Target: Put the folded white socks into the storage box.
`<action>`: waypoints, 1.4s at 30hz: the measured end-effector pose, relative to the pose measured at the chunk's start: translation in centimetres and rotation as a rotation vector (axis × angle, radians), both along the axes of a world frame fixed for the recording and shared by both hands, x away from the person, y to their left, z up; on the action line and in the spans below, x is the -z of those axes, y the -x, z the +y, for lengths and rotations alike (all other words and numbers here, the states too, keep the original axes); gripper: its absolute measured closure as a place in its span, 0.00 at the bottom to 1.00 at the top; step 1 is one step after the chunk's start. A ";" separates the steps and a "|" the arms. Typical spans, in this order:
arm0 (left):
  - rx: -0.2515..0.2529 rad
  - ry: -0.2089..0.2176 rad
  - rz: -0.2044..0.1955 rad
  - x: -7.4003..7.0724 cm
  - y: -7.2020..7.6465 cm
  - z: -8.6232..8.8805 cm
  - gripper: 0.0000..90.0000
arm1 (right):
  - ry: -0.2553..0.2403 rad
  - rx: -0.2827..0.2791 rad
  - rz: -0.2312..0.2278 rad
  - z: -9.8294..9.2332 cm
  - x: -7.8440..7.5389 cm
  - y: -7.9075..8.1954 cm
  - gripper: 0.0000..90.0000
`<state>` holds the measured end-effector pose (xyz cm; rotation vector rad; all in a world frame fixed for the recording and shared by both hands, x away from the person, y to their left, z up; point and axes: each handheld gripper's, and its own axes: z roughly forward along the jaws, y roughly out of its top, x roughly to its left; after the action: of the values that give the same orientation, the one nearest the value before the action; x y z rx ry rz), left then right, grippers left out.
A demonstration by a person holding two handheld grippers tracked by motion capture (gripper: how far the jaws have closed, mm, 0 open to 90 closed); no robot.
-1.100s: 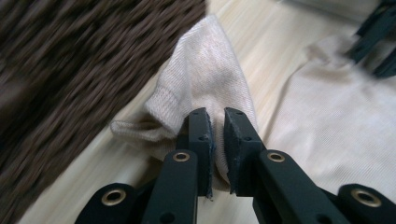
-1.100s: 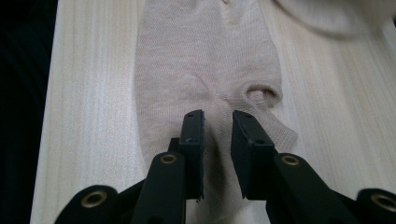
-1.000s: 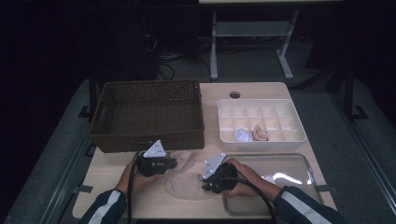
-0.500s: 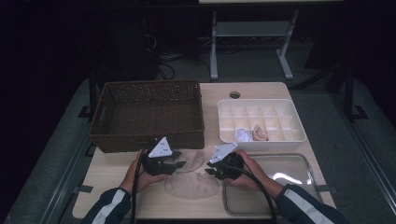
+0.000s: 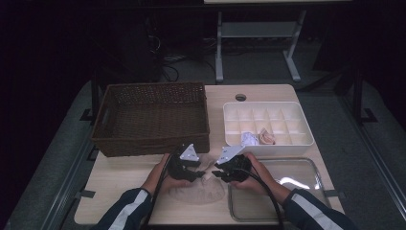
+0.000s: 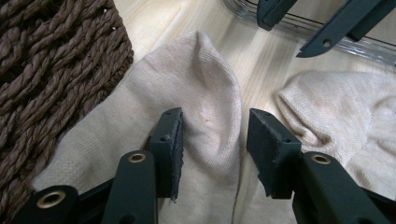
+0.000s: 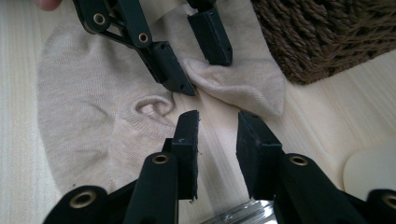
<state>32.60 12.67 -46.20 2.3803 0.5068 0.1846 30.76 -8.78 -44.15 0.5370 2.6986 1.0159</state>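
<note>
The left hand-held gripper (image 6: 212,140) has just been opening its jaws, which now stand partly apart astride a raised fold of a beige sock (image 6: 187,102), the pads not pressing on the cloth; the right hand-held gripper (image 7: 215,135) has just been opening a little too and hangs over bare wood at the edge of the second sock (image 7: 93,107), with nothing between its jaws. Both socks lie flat on the bench (image 5: 124,177) near its front edge, between the two hands, just in front of the wicker basket (image 5: 151,120). To do this step well, I would judge that the left jaws should sink around the fold and close on a full pinch of cloth rather than a thin edge, while the right pins or lifts the other sock so the pair does not drag. The basket looks empty; the white divided tray (image 5: 268,122) holds what seem to be two small rolled bundles (image 5: 258,139) in its front compartments; the clear tray (image 5: 287,182) at front right holds nothing that I can see
</note>
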 end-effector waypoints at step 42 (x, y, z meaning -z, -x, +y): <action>0.076 0.106 -0.139 -4.0 2.2 2.9 0.57 | -0.170 -0.144 -0.175 0.9 -2.3 0.9 0.97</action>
<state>30.39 15.53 -42.17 2.2604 0.3506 0.2802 29.86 -7.87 -41.83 0.2688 2.5405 1.2753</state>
